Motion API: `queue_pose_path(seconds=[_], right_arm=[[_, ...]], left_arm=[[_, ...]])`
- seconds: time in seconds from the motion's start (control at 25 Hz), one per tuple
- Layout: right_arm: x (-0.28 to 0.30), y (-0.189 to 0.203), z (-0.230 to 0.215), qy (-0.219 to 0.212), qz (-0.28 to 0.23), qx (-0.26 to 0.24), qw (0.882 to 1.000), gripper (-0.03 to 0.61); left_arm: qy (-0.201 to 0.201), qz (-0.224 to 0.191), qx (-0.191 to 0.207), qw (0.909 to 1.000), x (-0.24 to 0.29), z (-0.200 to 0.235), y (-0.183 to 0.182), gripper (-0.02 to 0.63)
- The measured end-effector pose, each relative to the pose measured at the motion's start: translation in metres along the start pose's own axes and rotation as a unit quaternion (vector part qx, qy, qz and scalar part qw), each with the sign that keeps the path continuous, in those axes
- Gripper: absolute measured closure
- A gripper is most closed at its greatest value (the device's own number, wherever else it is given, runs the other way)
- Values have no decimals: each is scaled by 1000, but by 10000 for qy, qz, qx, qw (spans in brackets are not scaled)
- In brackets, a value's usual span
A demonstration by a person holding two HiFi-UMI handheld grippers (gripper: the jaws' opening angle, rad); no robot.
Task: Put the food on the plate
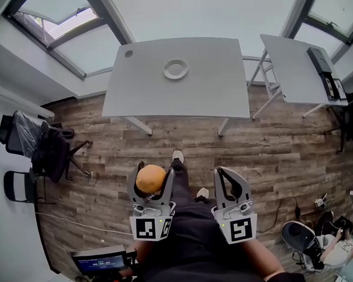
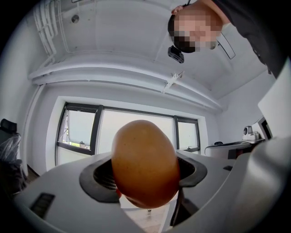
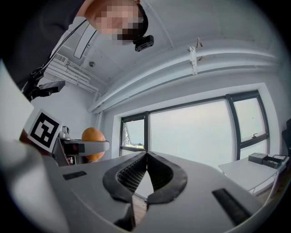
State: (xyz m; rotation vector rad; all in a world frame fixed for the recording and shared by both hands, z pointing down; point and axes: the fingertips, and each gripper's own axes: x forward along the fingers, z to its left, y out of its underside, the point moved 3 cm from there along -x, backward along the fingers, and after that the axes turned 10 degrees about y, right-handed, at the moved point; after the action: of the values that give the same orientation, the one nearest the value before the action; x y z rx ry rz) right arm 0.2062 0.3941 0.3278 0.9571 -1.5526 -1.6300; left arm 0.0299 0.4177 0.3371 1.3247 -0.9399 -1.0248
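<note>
My left gripper (image 1: 152,175) is shut on a round orange-brown piece of food, a bun or fruit (image 1: 150,178), held close to my body above the wooden floor. In the left gripper view the food (image 2: 144,164) fills the space between the jaws. The same food (image 3: 92,144) shows at the left of the right gripper view. My right gripper (image 1: 230,185) is shut with nothing in it, its fingertips (image 3: 146,157) meeting. A small white plate (image 1: 176,69) lies on the grey table (image 1: 209,89) ahead, well beyond both grippers.
A second grey table (image 1: 293,68) with a dark device (image 1: 324,72) stands at the right. Black chairs (image 1: 39,150) are at the left. A monitor (image 1: 101,263) sits low at the left, and cables and gear (image 1: 309,234) lie at the lower right.
</note>
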Motion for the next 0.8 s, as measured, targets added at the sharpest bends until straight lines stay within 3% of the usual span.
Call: queue_pose_path(seconds=[0.2, 0.4, 0.8], right_arm=[[44, 7, 0, 109, 44, 14, 9999, 572], [73, 13, -4, 190, 92, -44, 9998, 572], [195, 18, 13, 8, 311, -8, 9995, 572]], left_arm=[[111, 38, -28, 9999, 32, 33, 8, 287], [479, -271, 645, 9964, 62, 29, -12, 287], [621, -100, 19, 9980, 146, 113, -3, 287]])
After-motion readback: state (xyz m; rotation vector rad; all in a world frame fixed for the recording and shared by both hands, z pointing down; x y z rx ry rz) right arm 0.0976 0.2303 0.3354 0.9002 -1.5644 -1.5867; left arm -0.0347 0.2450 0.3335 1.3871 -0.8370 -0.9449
